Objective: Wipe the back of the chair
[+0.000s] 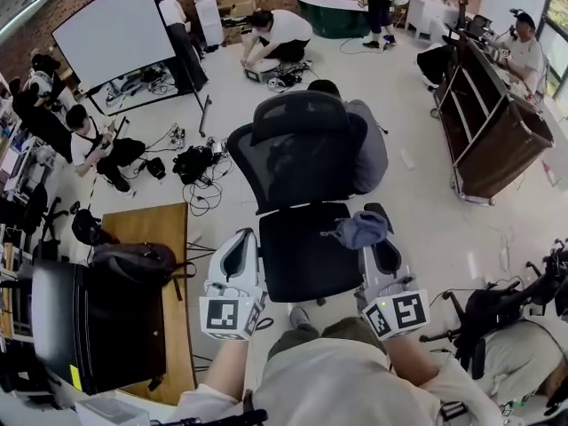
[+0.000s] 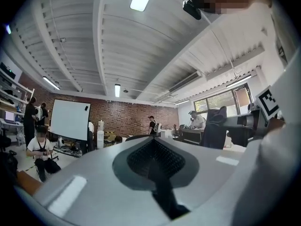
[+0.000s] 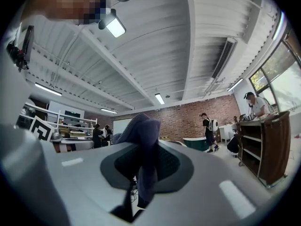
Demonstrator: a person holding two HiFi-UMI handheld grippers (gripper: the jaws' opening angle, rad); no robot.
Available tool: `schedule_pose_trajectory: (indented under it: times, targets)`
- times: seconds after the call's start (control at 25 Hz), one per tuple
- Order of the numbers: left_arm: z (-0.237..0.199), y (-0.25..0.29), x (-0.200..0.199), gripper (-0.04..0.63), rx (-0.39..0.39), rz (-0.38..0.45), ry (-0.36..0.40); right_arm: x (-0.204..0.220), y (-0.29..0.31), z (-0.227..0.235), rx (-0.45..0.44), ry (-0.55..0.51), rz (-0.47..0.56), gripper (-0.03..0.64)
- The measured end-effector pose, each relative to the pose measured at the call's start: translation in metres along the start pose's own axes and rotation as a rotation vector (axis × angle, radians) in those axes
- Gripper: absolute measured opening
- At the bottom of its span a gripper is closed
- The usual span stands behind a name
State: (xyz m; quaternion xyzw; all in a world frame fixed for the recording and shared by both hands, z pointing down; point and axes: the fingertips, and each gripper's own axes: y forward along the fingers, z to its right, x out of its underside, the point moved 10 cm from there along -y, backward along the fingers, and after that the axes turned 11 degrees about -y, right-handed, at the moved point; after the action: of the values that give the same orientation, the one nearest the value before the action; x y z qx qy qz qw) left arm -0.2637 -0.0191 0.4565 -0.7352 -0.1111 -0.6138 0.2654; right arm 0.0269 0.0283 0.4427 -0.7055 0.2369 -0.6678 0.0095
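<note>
A black mesh office chair (image 1: pixel 300 153) stands in front of me in the head view, its back (image 1: pixel 297 140) on the far side of the seat (image 1: pixel 306 256). My right gripper (image 1: pixel 373 240) hangs over the seat's right edge, shut on a blue-grey cloth (image 1: pixel 360 229). In the right gripper view the cloth (image 3: pixel 143 140) droops out from between the closed jaws of the right gripper (image 3: pixel 140 175). At the seat's left front corner my left gripper (image 1: pixel 240 238) is held. Seen from its own camera, the left gripper (image 2: pixel 155 160) is shut with nothing in it.
A wooden desk (image 1: pixel 151 229) with a black bag (image 1: pixel 133 260) and a dark box (image 1: pixel 89 327) sits at my left. A brown shelf trolley (image 1: pixel 488 122) stands at the right. A person (image 1: pixel 366 145) crouches behind the chair. Cables (image 1: pixel 200 189) lie on the floor; a whiteboard (image 1: pixel 115 29) stands at the back.
</note>
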Motion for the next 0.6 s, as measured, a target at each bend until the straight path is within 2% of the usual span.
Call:
schedule_pose_trajectory:
  times: [0.24,0.4,0.48,0.6]
  targets:
    - [-0.038,0.04,0.004,0.017,-0.036,-0.032,-0.052,0.022,0.075,0.009,-0.041,0.007,-0.082,0.049]
    - [-0.047,0.049,0.02,0.017,-0.059,-0.044,-0.034,0.102,0.155,0.021,-0.06,0.02,-0.162,0.049]
    - [-0.042,0.062,0.029,0.017,-0.073,-0.07,-0.022,0.145,0.214,0.031,-0.083,0.028,-0.207,0.049]
    - [-0.034,0.09,0.03,0.017,-0.089,-0.105,-0.023,0.186,0.303,0.04,-0.132,0.043,-0.279,0.049]
